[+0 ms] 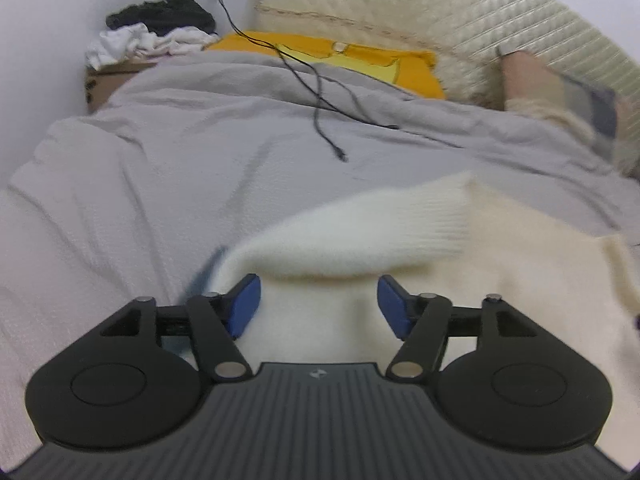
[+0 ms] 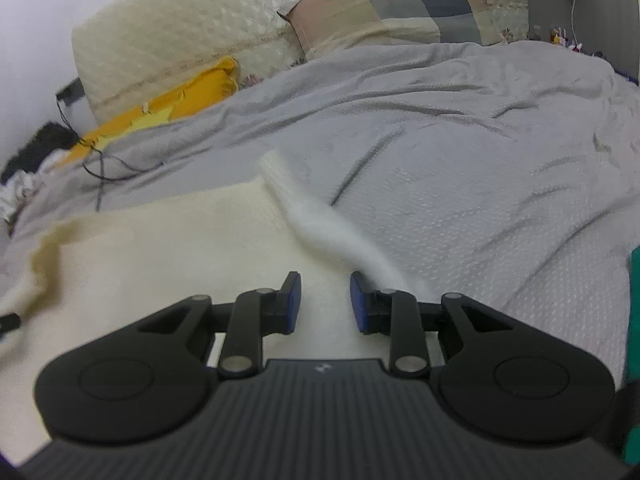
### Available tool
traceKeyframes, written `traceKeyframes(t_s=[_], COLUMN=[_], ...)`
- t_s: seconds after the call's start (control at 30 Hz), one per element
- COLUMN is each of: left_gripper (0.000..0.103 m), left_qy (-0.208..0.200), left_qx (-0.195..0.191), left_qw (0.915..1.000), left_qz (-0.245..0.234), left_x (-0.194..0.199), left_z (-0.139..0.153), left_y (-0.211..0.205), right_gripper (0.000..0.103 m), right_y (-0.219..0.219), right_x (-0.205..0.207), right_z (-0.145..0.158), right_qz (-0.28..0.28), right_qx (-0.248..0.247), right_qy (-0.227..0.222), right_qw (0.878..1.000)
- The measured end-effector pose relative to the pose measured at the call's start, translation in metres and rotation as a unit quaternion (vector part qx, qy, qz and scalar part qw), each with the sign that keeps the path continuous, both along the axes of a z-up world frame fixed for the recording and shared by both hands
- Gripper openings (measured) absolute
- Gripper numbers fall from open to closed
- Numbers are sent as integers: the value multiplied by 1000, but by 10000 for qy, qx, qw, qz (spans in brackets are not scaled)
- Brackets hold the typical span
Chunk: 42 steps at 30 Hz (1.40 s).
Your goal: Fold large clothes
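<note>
A cream-white knitted sweater (image 1: 460,280) lies on the grey bedspread (image 1: 200,152). In the left wrist view its sleeve with a ribbed cuff (image 1: 436,216) lies folded across the body. My left gripper (image 1: 319,300) is open just above the sweater, with cloth between the blue pads but not pinched. In the right wrist view the sweater (image 2: 160,248) lies at the left and its other sleeve (image 2: 320,220) runs up from the fingers. My right gripper (image 2: 325,300) is open over the sweater near that sleeve.
A black cable (image 1: 320,92) lies on the bedspread. A yellow pillow (image 1: 352,60), a patchwork pillow (image 2: 392,12) and a quilted headboard (image 2: 200,20) stand at the far end. A cardboard box of clothes (image 1: 132,52) stands at the far left. Something green (image 2: 634,320) shows at the right edge.
</note>
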State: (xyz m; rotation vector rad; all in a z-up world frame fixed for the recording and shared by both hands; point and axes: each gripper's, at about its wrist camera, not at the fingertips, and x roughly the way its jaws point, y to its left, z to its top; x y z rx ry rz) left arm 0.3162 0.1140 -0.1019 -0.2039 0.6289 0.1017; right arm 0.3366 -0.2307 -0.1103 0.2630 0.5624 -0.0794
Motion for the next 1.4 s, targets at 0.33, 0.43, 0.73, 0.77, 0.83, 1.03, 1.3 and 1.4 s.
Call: traceKeyframes(t_s=[0.33,0.43,0.73,0.77,0.83,1.03,1.3,1.4], left_gripper=[71,71,71,71,71,74,74,73], left_qy=[-161,-193,205,301,458,699,784,476], left_qx=[-1027,-1407,-2584,-2769,-3117,-3734,-3883,-3726], left_qw=[9941,9894,9658,9603,9488,9240,9145,9230], left_qz=[-316,-308,107,135,215,444,822,829], left_x=[-100,-133,-184,-184,-184,-181,-174,-180], left_z=[29,29,4,-2,-13,-38,-53,-35], left_y=[-14,-17,-6,-2,5,17,24,32], right_gripper=[36,67,73,73,73,74,67,51], right_y=[25,33,70,71,74,81,88,82], right_x=[-76,-103,-139,-138,-133,-127,-103,-104], right_z=[22,26,-24,-30,-38,-65,-65,-62], right_qz=[535,807,955,891,820,785,609,612], right_qx=[1085,1940,3490,3626,3848,4562,4352,4206], right_qy=[-47,4,782,844,1005,1467,1030,928], right_qw=[9927,9777,9289,9238,9138,8742,8923,9004])
